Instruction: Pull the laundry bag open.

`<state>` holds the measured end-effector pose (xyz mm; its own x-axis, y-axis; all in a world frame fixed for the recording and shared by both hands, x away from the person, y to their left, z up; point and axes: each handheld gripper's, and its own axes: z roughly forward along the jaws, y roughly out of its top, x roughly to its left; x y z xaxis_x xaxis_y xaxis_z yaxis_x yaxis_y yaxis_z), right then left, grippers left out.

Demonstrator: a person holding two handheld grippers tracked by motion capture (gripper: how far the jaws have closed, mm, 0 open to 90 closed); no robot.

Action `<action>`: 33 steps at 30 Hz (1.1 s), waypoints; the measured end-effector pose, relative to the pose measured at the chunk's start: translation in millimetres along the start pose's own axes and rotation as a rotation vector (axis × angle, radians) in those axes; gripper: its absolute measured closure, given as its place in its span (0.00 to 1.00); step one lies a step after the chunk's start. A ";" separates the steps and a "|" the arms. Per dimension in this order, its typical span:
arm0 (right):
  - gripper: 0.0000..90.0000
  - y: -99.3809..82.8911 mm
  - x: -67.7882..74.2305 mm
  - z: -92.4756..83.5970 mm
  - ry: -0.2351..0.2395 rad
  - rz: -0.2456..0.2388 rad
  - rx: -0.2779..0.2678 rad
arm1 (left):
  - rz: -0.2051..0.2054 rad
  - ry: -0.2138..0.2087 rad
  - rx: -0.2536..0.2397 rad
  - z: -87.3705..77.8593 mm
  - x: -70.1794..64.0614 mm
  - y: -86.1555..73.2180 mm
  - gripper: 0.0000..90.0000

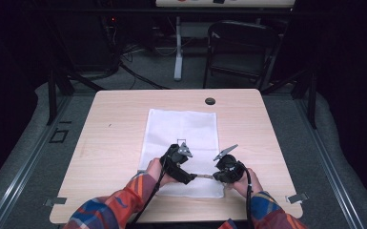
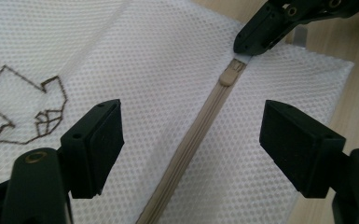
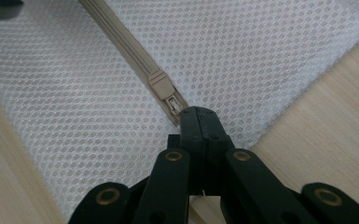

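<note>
A white mesh bag [image 1: 181, 148] lies flat on the desk [image 1: 114, 124], its beige zipper [image 2: 200, 126] along the near edge. The right gripper [image 3: 196, 114] pinches the bag's end beside the zipper slider [image 3: 161, 85], jaws closed. The left gripper [image 2: 191, 135] straddles the zipper, jaws wide.

This looks like a lab or a recording studio. A small wooden table [image 1: 124, 124] stands on grey carpet [image 1: 19, 148], with black frame posts [image 1: 52, 95] at 10 and 2 o'clock. Behind, at 12 o'clock, cables [image 1: 133, 71] lie on the floor under a desk [image 1: 178, 47], and a folding chair [image 1: 240, 47] stands at 1 o'clock. Dark curtains surround everything.
</note>
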<state>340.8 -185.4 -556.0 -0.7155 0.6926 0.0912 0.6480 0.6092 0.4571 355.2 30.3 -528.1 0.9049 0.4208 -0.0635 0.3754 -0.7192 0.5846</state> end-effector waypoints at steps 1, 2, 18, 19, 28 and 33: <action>1.00 0.3 0.4 0.0 0.006 -0.001 0.000 | 0.003 -0.005 0.001 2.3 -1.1 0.9 0.25; 1.00 0.5 0.2 -0.4 -0.006 -0.010 0.009 | 0.009 -0.007 0.005 4.5 -2.2 1.7 0.26; 1.00 0.0 3.1 0.2 -0.020 -0.019 -0.005 | 0.031 -0.059 0.017 39.7 -13.8 8.6 0.62; 1.00 0.0 3.1 0.6 -0.015 -0.019 -0.011 | 0.032 -0.061 0.018 41.5 -13.7 8.9 0.64; 1.00 -1.1 3.6 0.0 -0.030 -0.038 -0.010 | 0.030 -0.060 -0.006 49.9 -14.6 11.2 0.78; 1.00 -1.4 3.7 0.6 -0.026 -0.037 -0.019 | 0.044 -0.066 -0.013 50.8 -16.4 12.8 0.81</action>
<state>337.4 -183.5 -556.9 -0.7315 0.6800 0.0512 0.6163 0.6271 0.4764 355.4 -13.8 -560.7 0.9320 0.3511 -0.0900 0.3323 -0.7287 0.5988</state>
